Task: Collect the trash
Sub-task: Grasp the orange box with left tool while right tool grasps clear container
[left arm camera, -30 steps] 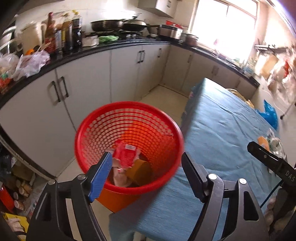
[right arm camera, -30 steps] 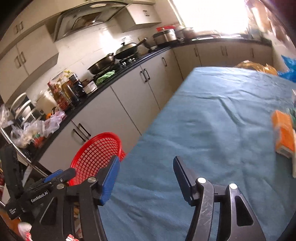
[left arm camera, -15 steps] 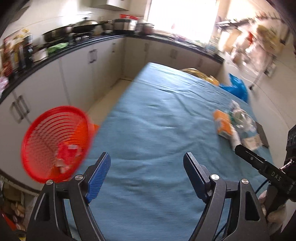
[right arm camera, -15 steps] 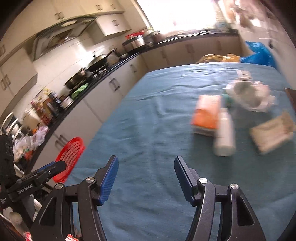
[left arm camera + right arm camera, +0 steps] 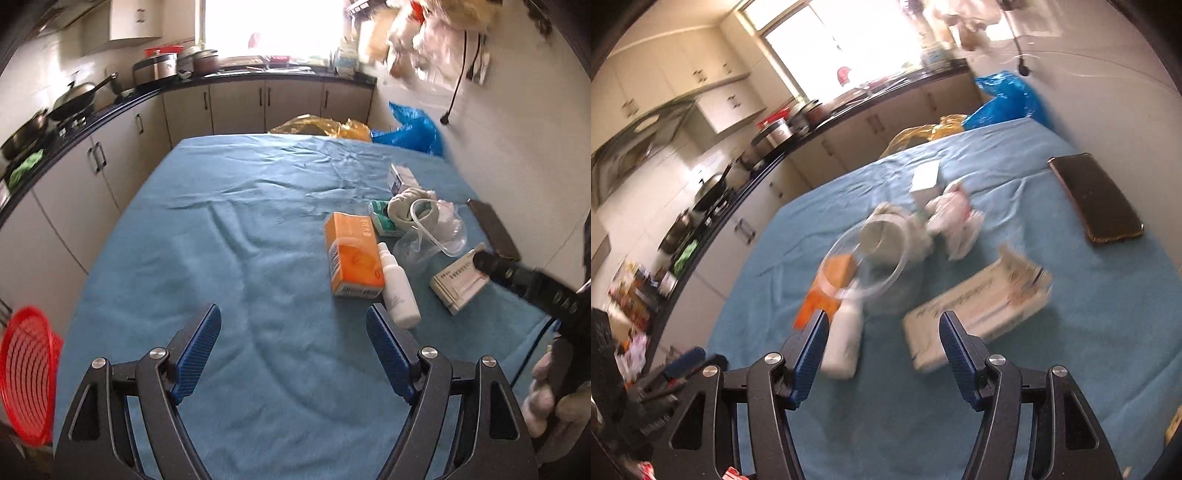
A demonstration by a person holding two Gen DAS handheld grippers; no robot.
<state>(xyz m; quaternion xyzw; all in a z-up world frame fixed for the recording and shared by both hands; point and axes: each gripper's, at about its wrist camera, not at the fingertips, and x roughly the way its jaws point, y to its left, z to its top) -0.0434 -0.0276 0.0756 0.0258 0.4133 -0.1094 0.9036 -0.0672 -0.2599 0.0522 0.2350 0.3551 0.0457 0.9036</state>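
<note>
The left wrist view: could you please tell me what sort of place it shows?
Most likely a home kitchen: a wok on the black countertop, cabinets beneath it, and a table under a blue cloth.

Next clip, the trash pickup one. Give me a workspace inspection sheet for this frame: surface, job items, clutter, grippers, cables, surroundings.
Surface: table under a wrinkled blue cloth, mostly bare on the near-left side.
Job's things: orange box and white bottle lying side by side; flat white packet; clear plastic container among crumpled wrappers; small white box. Red basket off the table's left edge.
Clutter: dark phone-like slab near the right edge.
Grippers: left gripper open, empty; right gripper open, empty, aimed between bottle and packet.
Cables: one dark cord hanging on the wall.
Surroundings: kitchen counter with pans, bright window, blue bag behind the table.
</note>
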